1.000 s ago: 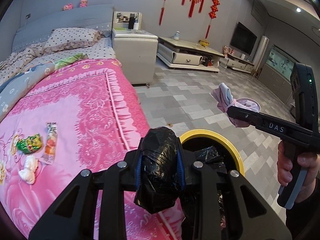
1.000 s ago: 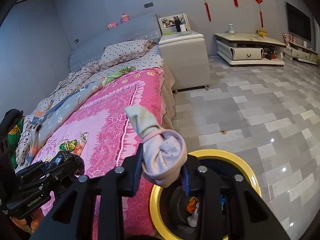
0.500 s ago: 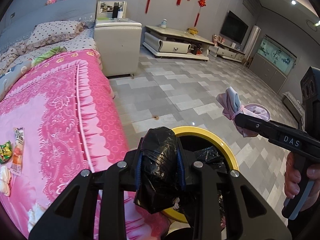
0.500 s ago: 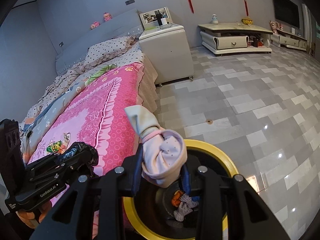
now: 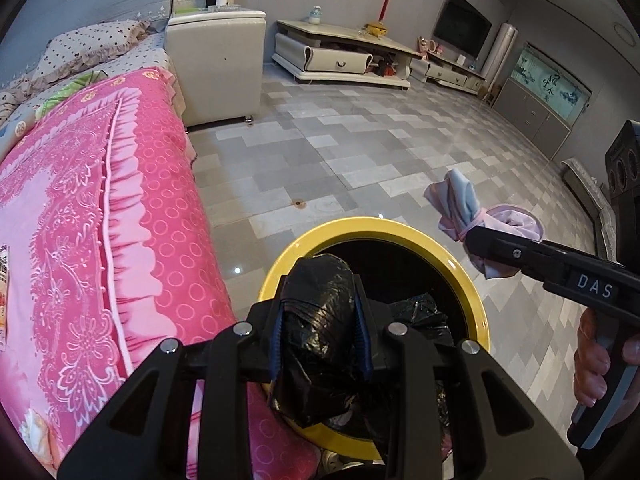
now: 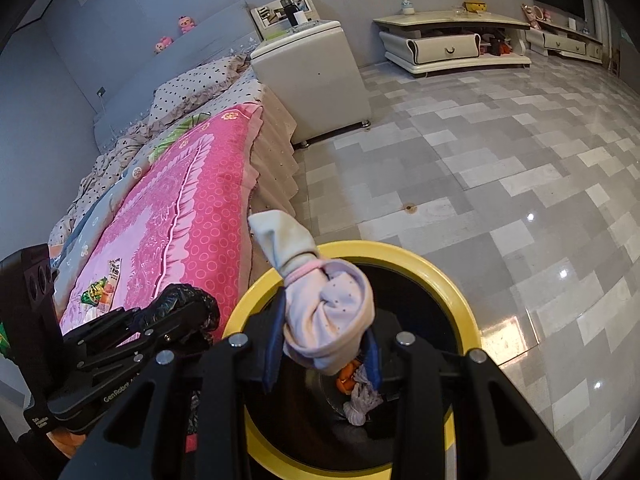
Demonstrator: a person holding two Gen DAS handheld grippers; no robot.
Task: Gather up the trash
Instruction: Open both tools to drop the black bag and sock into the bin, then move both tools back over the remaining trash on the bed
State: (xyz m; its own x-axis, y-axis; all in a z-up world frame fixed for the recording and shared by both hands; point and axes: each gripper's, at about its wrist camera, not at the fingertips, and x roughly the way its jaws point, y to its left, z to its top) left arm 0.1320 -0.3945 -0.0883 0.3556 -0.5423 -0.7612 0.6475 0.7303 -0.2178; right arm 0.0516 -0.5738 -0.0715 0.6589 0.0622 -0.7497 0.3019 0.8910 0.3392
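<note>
My left gripper [image 5: 320, 340] is shut on a crumpled black plastic bag [image 5: 318, 320], held over the near rim of the yellow-rimmed bin [image 5: 400, 226]. In the right wrist view my right gripper [image 6: 322, 346] is shut on a knotted pale pink cloth bundle [image 6: 320, 308], also above the bin [image 6: 440, 276]. Each gripper shows in the other's view: the right one [image 5: 480, 240] with the pink bundle [image 5: 460, 204] to the right of the bin, the left one [image 6: 176, 320] with the black bag [image 6: 180, 300] by the bin's left rim. Trash lies in the bin's bottom [image 6: 360, 392].
A bed with a pink quilt [image 5: 100, 200] stands right beside the bin on the left, with snack wrappers [image 6: 102, 290] on it. A white bedside cabinet [image 5: 216, 64] and low TV stands [image 5: 344, 60] line the far wall. Grey tiled floor [image 5: 380, 148] spreads to the right.
Both grippers have come down and moved toward the bin with their loads. The bin now fills more of each view, and the wrappers on the bed have slid out of the left view.
</note>
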